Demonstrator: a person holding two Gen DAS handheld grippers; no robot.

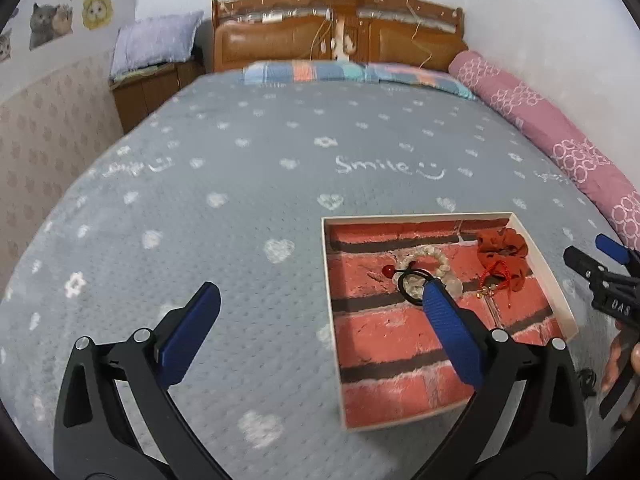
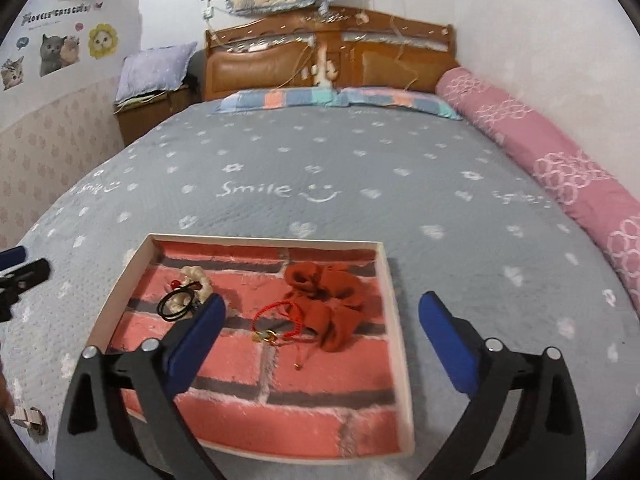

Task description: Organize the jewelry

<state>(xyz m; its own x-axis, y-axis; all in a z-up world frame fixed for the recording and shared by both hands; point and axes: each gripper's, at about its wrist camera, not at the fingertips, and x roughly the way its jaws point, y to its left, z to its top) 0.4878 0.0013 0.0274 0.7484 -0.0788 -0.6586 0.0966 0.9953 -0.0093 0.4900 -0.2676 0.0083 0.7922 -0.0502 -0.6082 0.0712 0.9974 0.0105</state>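
Note:
A shallow white-rimmed box [image 1: 536, 248] with a red brick-pattern floor lies on the grey bed; it also shows in the right wrist view [image 2: 394, 312]. Inside lie a white bead bracelet [image 1: 430, 258] [image 2: 196, 276], a black hair tie with a red bead [image 1: 406, 286] [image 2: 176, 304], a red cord bracelet [image 1: 494, 276] [image 2: 276, 320] and a rust-red scrunchie [image 1: 506, 250] [image 2: 332, 300]. My left gripper [image 1: 320, 308] is open and empty, its right finger over the box's left part. My right gripper [image 2: 320, 316] is open and empty above the box.
The bed cover [image 1: 240, 168] is grey with white hearts. A pink bolster [image 1: 560, 136] runs along the right wall. A wooden headboard [image 1: 336, 36] and patchwork pillow [image 1: 344, 74] are at the back. A small clip-like object [image 2: 30, 420] lies on the bed left of the box.

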